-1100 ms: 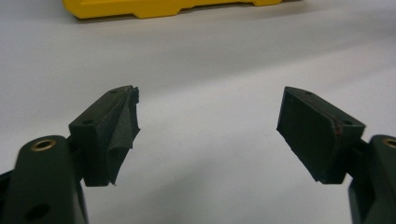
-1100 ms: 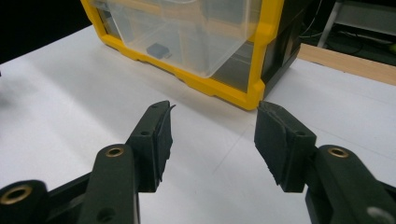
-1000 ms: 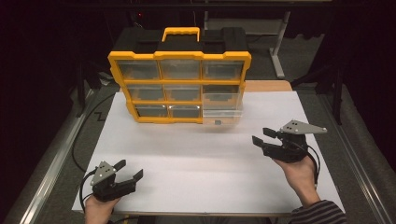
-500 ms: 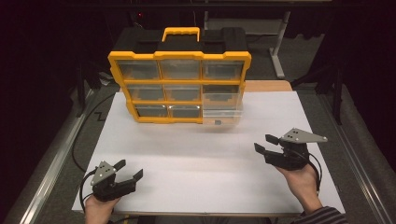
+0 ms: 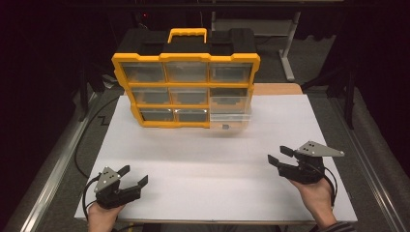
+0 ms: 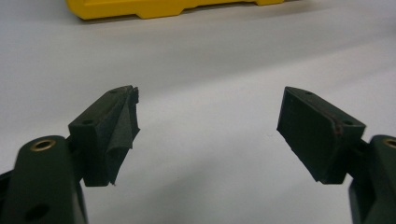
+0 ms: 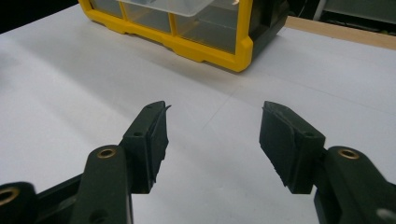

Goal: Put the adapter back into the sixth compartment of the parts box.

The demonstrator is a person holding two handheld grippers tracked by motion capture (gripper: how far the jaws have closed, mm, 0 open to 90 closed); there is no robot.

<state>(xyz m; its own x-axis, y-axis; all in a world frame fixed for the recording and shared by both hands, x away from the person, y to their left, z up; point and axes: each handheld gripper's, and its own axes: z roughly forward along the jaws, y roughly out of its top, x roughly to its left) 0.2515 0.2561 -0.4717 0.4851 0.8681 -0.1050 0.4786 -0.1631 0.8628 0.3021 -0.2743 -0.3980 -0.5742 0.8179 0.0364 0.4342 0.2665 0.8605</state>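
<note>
A yellow and black organiser (image 5: 186, 79) with clear drawers stands at the back of the white table (image 5: 203, 164). A clear drawer (image 5: 230, 112) in its right column is pulled out toward me, and a small dark item (image 5: 224, 127) lies just below it. My left gripper (image 5: 134, 175) rests near the front left edge, open, with nothing between its pads (image 6: 116, 135). My right gripper (image 5: 278, 154) is at the front right and points toward the organiser (image 7: 210, 42). Its jaws have just been opening and nothing sits between its pads (image 7: 285, 140).
A wooden board (image 5: 278, 89) shows behind the table's right rear corner. Metal rails (image 5: 53, 169) run along both sides of the table. A black cable (image 5: 89, 133) trails off the left side. Wide bare white surface lies between the grippers and the organiser.
My right hand has come down and back toward the front edge of the table, and its jaws stand a little wider. The left hand has not moved.
</note>
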